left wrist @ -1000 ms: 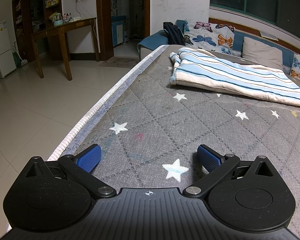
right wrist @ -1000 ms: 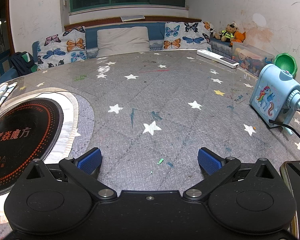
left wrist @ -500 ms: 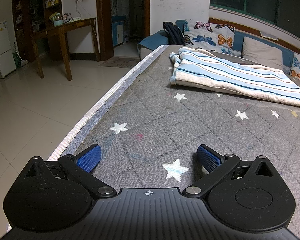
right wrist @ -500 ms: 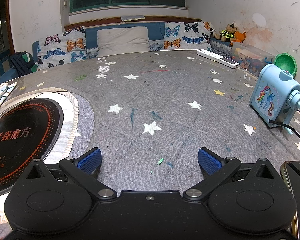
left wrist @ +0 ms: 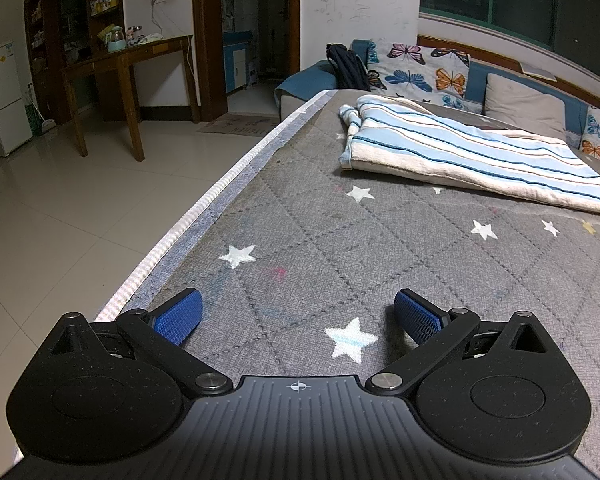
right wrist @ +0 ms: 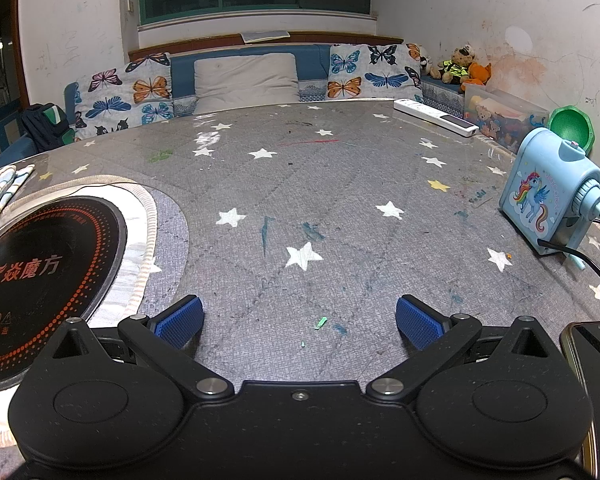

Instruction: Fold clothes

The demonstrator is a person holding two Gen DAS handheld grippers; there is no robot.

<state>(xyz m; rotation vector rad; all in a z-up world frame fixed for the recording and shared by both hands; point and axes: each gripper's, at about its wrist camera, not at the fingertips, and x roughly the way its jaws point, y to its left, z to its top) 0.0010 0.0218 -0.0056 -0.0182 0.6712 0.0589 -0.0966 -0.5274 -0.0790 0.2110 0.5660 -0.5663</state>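
A blue-and-white striped garment (left wrist: 464, 152) lies folded on the grey star-patterned tabletop (left wrist: 340, 248), far ahead and to the right in the left wrist view. Its edge (right wrist: 0, 192) shows at the far left of the right wrist view. My left gripper (left wrist: 298, 316) rests low over the table near its left edge, open, with nothing between its blue pads. My right gripper (right wrist: 299, 318) is open too, over bare tabletop (right wrist: 340, 200), well away from the garment.
A black induction cooktop (right wrist: 36, 276) is set into the table at left of the right gripper. A blue unicorn pencil sharpener (right wrist: 548, 200) with a cable, a phone (right wrist: 596, 360), a white remote (right wrist: 436, 116) and a toy box (right wrist: 504, 116) line the right side. Cushioned bench (right wrist: 244, 76) behind; table edge (left wrist: 204, 208) drops to tiled floor.
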